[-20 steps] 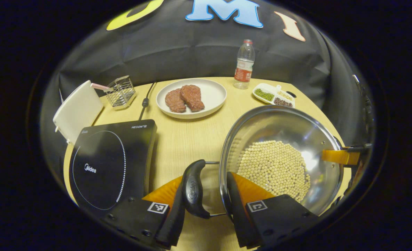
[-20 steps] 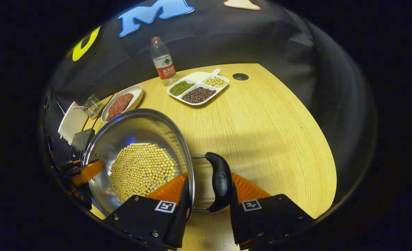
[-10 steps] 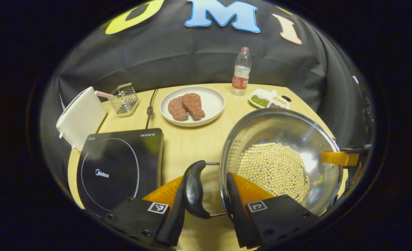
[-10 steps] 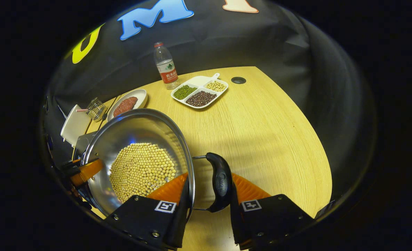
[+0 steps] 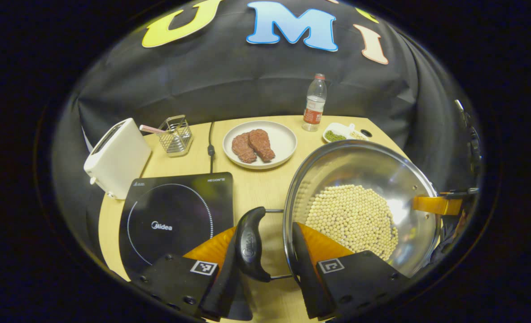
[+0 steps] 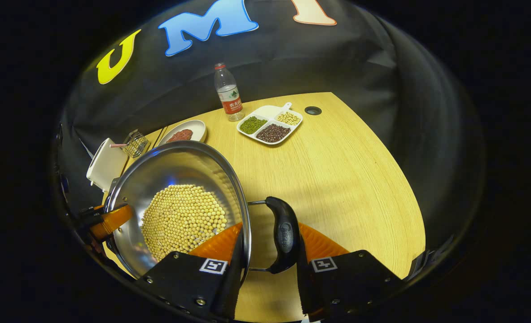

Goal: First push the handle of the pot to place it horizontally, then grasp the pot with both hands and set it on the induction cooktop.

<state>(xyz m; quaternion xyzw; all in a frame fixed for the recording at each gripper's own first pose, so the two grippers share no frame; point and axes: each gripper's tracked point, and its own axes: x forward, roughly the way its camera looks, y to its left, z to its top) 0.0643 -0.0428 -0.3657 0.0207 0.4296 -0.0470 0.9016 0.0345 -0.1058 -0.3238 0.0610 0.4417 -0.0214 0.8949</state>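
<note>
I have the pot [image 5: 359, 202] carried between both tools, and to my eye it sits clear of the table [image 6: 337, 170], to the right of the induction cooktop [image 5: 175, 220] and not yet over it. My left gripper [image 5: 265, 264] straddles the near side: one finger lies against the outside of the black side handle [image 5: 248, 244], the other reaches just inside the steel rim, so the jaws stand at a middling width around handle and rim together. Whether both fingers truly press I cannot tell. My right gripper [image 6: 267, 262] does the mirror of that on the far handle [image 6: 284, 235], one finger inside the rim, the other behind the grip. The pot is stiff polished steel, smooth and likely slippery at the rim, and the bed of pale beans [image 5: 353, 220] covering its bottom will add weight and will roll if I tilt it. So I judge the loop handles to be the right place to hold, both sides level, moving slowly. The cooktop's glass top looks hard and easy to knock, so I mean to set the pot down flat inside the marked ring. The toaster [image 5: 117, 157] and the plate of meat [image 5: 260, 144] stand beyond it, well clear of my path.
</note>
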